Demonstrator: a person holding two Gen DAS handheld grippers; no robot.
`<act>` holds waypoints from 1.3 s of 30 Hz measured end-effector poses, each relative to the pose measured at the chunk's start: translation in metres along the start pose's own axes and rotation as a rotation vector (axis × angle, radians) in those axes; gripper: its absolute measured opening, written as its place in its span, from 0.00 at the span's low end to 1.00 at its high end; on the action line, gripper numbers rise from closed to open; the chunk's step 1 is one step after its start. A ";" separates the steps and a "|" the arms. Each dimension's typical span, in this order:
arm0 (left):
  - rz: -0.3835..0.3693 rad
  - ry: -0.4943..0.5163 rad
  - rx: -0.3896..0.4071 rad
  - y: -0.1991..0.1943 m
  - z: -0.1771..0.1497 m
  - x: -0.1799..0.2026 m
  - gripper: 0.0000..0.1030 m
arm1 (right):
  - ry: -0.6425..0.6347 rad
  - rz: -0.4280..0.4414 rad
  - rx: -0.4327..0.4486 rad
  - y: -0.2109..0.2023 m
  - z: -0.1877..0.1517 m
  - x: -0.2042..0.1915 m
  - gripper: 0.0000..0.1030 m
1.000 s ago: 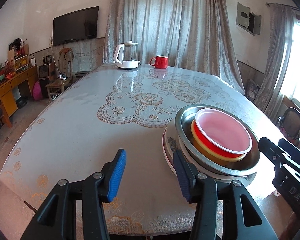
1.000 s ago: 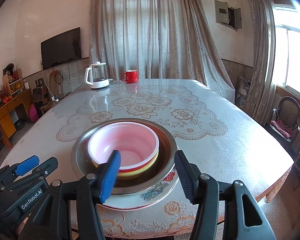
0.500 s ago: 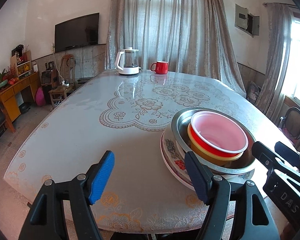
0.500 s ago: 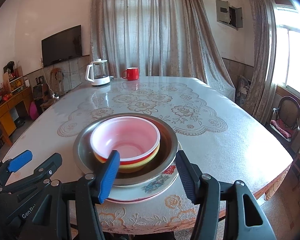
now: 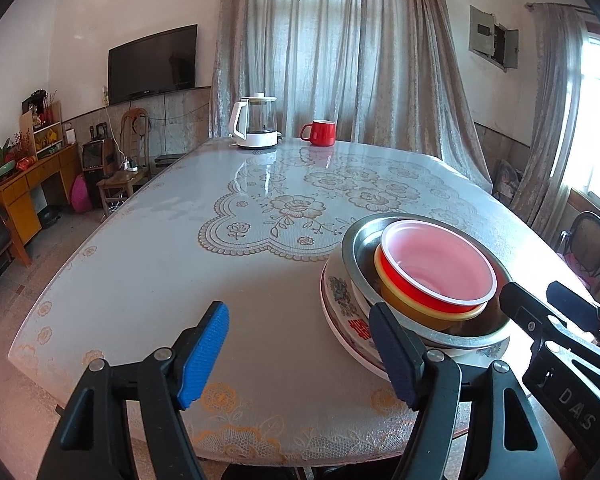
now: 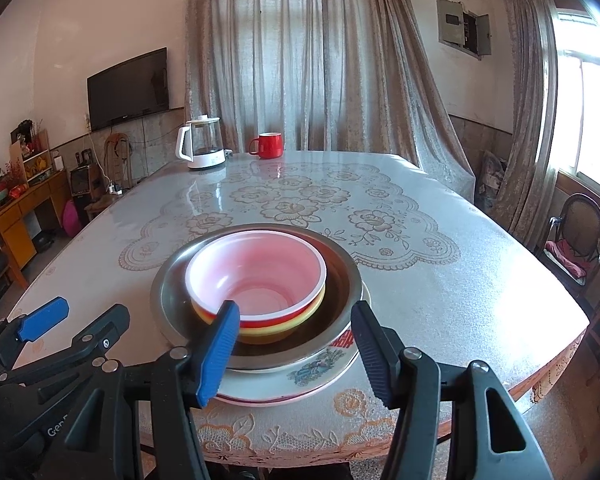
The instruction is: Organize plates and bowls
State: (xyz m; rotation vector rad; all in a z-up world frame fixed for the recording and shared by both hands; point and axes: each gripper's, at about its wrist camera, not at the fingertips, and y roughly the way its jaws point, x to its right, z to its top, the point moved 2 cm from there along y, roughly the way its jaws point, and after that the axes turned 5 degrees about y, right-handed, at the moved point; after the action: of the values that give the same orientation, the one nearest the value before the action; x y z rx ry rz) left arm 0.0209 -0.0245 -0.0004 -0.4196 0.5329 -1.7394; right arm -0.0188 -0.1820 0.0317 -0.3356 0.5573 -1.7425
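Both the left tongs [image 5: 300, 354] and right tongs [image 6: 294, 354] hang released near the tabletop [image 6: 460, 280] edge; a red bowl [image 6: 256, 276] sits nested in a yellow bowl [image 6: 318, 308], steel basin [image 6: 168, 292] and patterned plate [image 6: 316, 368]

The left claw [image 5: 300, 352] is held wide open above the bench [image 5: 180, 272]. A red bowl [image 5: 436, 268] is nested in a steel basin [image 5: 364, 240] on a patterned plate [image 5: 340, 292].

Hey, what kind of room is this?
Probably a home living and dining room: a big table with a lace-patterned cover, a wall-mounted TV, an electric kettle, and long curtains.
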 end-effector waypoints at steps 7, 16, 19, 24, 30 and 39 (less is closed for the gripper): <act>0.002 0.007 0.003 0.000 0.001 0.001 0.71 | 0.001 0.003 -0.002 0.000 0.001 0.001 0.57; 0.007 0.002 0.001 0.001 0.004 0.002 0.74 | 0.004 0.008 0.002 0.003 0.003 0.001 0.57; 0.009 0.006 0.000 0.001 0.003 0.002 0.74 | 0.005 0.010 -0.002 0.004 0.002 0.001 0.57; 0.006 0.012 -0.001 0.001 0.003 0.003 0.74 | 0.009 0.012 -0.007 0.007 0.002 0.001 0.57; 0.003 0.014 0.001 -0.001 0.004 0.004 0.74 | 0.014 0.013 -0.005 0.007 0.002 0.003 0.57; 0.006 0.026 -0.003 0.000 0.005 0.009 0.80 | 0.014 0.014 -0.012 0.009 0.001 0.004 0.57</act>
State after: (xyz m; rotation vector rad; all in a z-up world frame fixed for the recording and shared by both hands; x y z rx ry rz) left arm 0.0213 -0.0336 0.0034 -0.3974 0.5544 -1.7403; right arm -0.0120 -0.1873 0.0273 -0.3270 0.5794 -1.7297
